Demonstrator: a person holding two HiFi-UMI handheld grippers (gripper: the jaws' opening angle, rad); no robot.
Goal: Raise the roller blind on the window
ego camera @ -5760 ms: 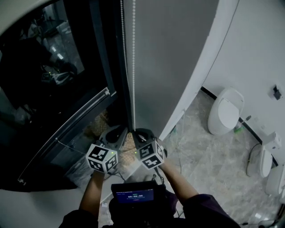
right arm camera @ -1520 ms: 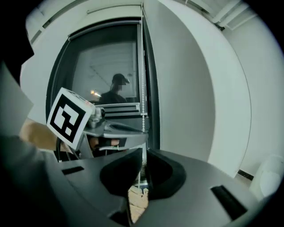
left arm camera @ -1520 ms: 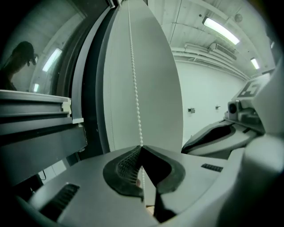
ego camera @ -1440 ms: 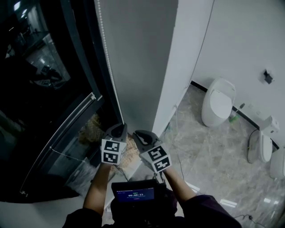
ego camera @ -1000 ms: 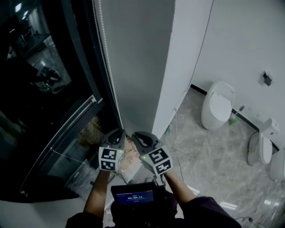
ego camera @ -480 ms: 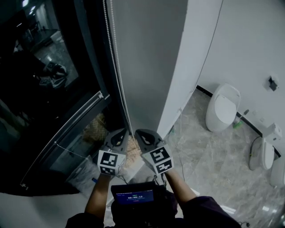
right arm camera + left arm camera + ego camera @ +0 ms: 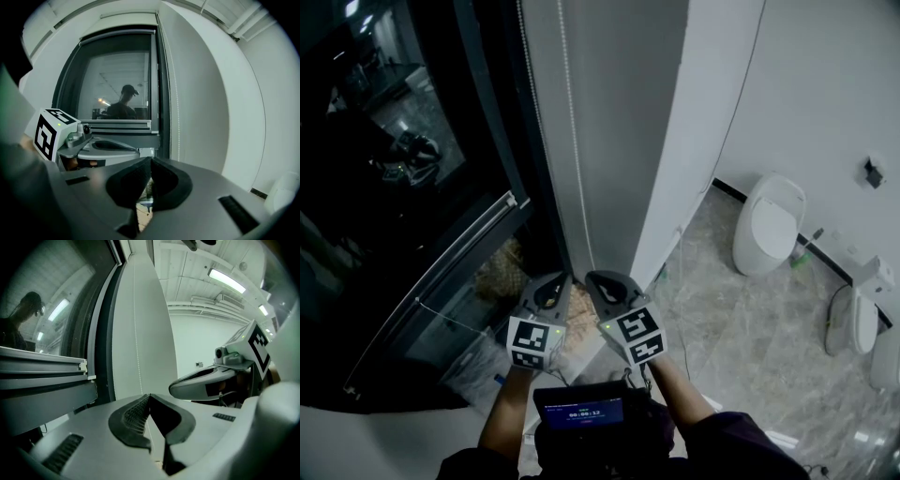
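The blind's white bead chain hangs in two strands down the grey panel beside the dark window. Both grippers sit side by side at the strands' lower ends. My left gripper is shut, and in the left gripper view one strand runs down to its closed tips. My right gripper is shut too. In the right gripper view both strands pass just right of its tips, and nothing shows between the pads.
A horizontal window rail crosses the dark glass at the left. A white wall corner stands right of the panel, and white toilets sit on the marble floor beyond it. The window reflects a person.
The two chain strands, close together half a second ago, now hang apart, the right one shifted rightwards. Both grippers have stayed at about the same place below them.
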